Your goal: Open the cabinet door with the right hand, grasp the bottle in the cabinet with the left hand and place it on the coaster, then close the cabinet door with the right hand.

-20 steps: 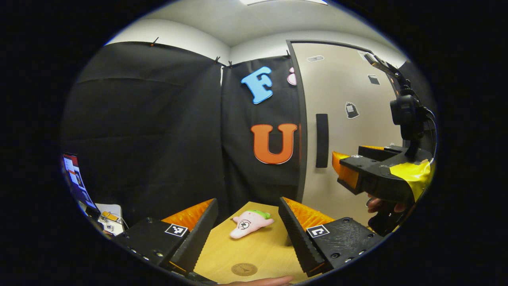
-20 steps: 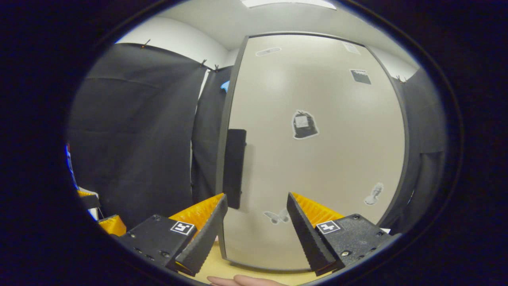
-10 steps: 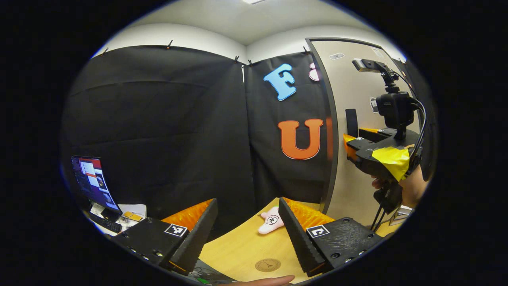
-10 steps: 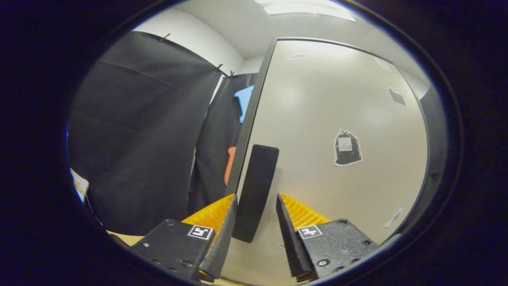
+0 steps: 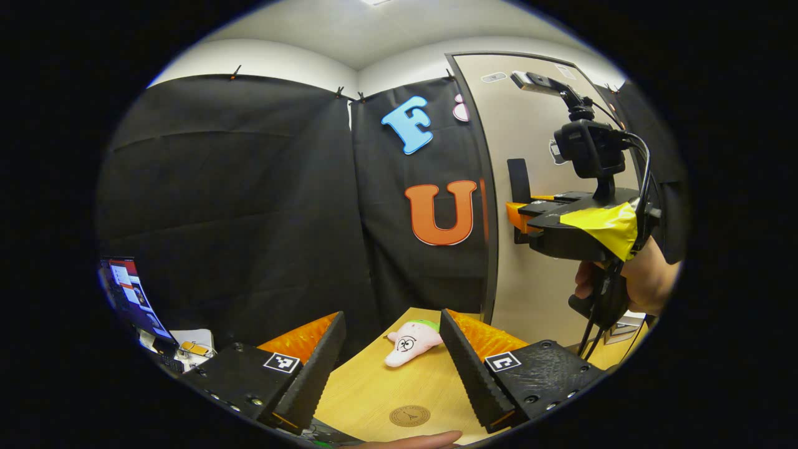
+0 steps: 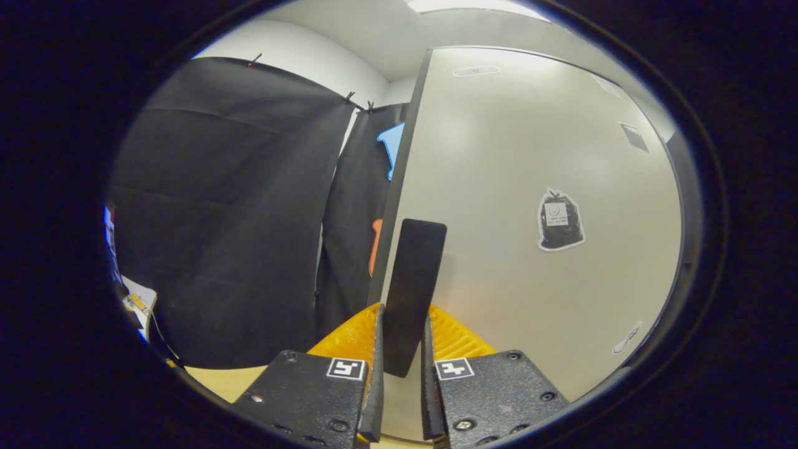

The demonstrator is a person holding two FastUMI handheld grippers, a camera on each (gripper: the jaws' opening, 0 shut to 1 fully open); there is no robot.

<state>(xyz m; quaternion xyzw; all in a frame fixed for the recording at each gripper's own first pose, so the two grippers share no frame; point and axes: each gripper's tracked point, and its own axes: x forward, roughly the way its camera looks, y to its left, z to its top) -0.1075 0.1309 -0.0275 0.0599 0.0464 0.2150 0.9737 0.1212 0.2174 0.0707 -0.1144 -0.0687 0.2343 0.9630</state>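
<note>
In the left gripper view, the left gripper (image 5: 391,368) sits at the bottom middle with its fingers wide apart and nothing between them. Below it is the yellow wooden table (image 5: 374,390), with a small round brown coaster (image 5: 409,415) near the bottom edge and a pink soft starfish toy (image 5: 408,342) a bit higher. On the right side stands the tall beige cabinet door (image 5: 530,137), which looks shut, so the bottle is hidden.

In the right gripper view, the right gripper (image 6: 402,380) at the bottom middle has its fingers squeezed on the flat black door handle (image 6: 411,293). It grabs only the low end. If the pull is crooked, the handle could slip out. If the door swings fast, it could bump the left gripper or knock the toy.
</note>
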